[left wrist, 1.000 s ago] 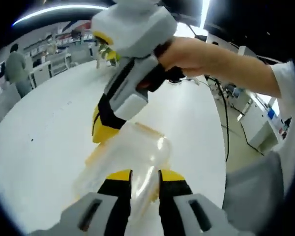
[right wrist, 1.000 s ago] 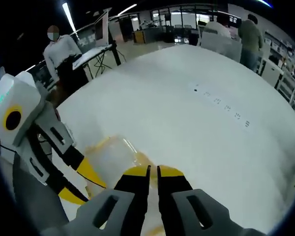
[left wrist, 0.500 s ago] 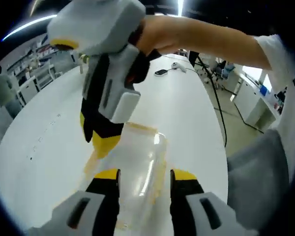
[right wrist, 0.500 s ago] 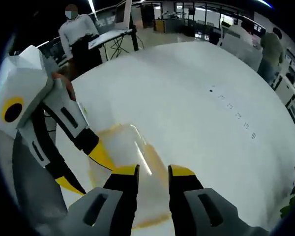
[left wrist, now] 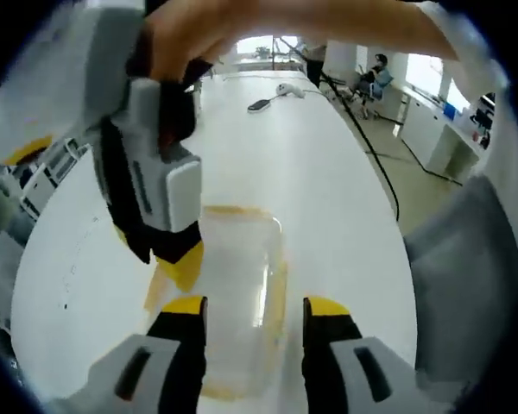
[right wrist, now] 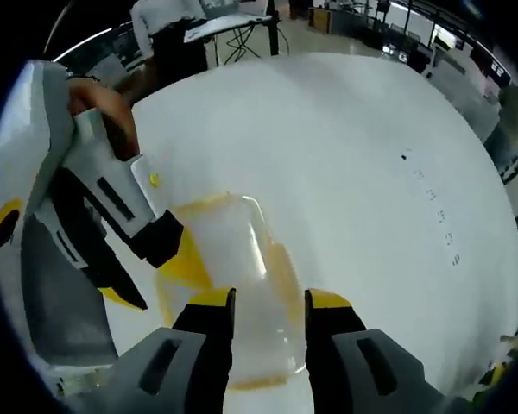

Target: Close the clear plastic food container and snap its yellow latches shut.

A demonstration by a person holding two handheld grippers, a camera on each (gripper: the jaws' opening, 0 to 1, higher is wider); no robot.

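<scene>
The clear plastic food container (left wrist: 237, 276) lies flat on the white table (left wrist: 328, 198), its lid resting on top, with yellow latch strips along its edges. My left gripper (left wrist: 257, 309) is open, and its yellow-tipped jaws straddle the container's near end. In the left gripper view, a hand holds the right gripper's grey body (left wrist: 147, 172), whose yellow fingertips (left wrist: 180, 263) sit at the container's left edge. My right gripper (right wrist: 268, 302) is open over the container (right wrist: 233, 246). The left gripper (right wrist: 95, 207) enters from the left there, its yellow tip (right wrist: 188, 263) against the container's side.
A small dark device (left wrist: 261, 104) and a mouse with a cable (left wrist: 289, 89) lie at the table's far end. The person's grey clothing (left wrist: 466, 285) fills the right side. Small dark marks (right wrist: 432, 198) dot the table. Another person (right wrist: 168, 17) stands beyond the table's edge.
My right gripper went from almost shut to open, and my left gripper opened wider. Both views now look down more steeply on the container. The container has stayed on the table.
</scene>
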